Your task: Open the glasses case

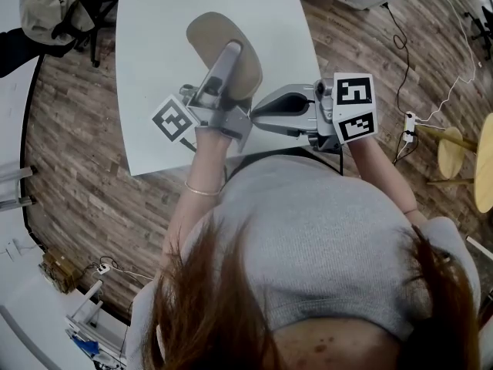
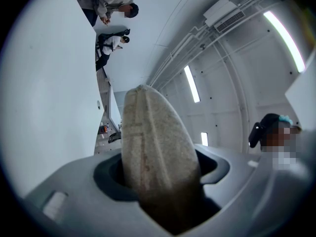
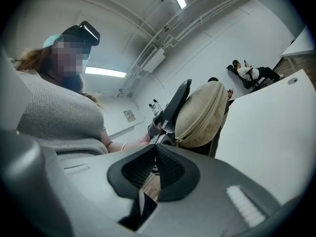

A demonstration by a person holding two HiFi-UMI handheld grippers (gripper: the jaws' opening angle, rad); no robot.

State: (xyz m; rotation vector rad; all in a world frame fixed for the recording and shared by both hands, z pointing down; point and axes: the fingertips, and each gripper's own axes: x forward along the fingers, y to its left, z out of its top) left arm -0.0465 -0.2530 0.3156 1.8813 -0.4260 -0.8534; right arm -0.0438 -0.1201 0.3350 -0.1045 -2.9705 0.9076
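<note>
The glasses case [image 2: 153,162] has a beige cloth cover, matt and a little rough, with raised seams on it. The left gripper [image 1: 231,52] and the right gripper [image 3: 155,154] have shells of grey plastic, smooth and matt. The pads [image 3: 170,169] of the right gripper look like black rubber with fine ribs. The marker cube [image 1: 354,106] has flat white faces with black print, not glossy. The table [image 1: 154,68] is white, smooth and matt. The floor [image 1: 77,168] shows wood planks with a dull, streaked grain. The person's sweater [image 1: 323,237] is grey knitted cloth. The bracelet [image 1: 202,192] looks like thin metal with a light shine.
</note>
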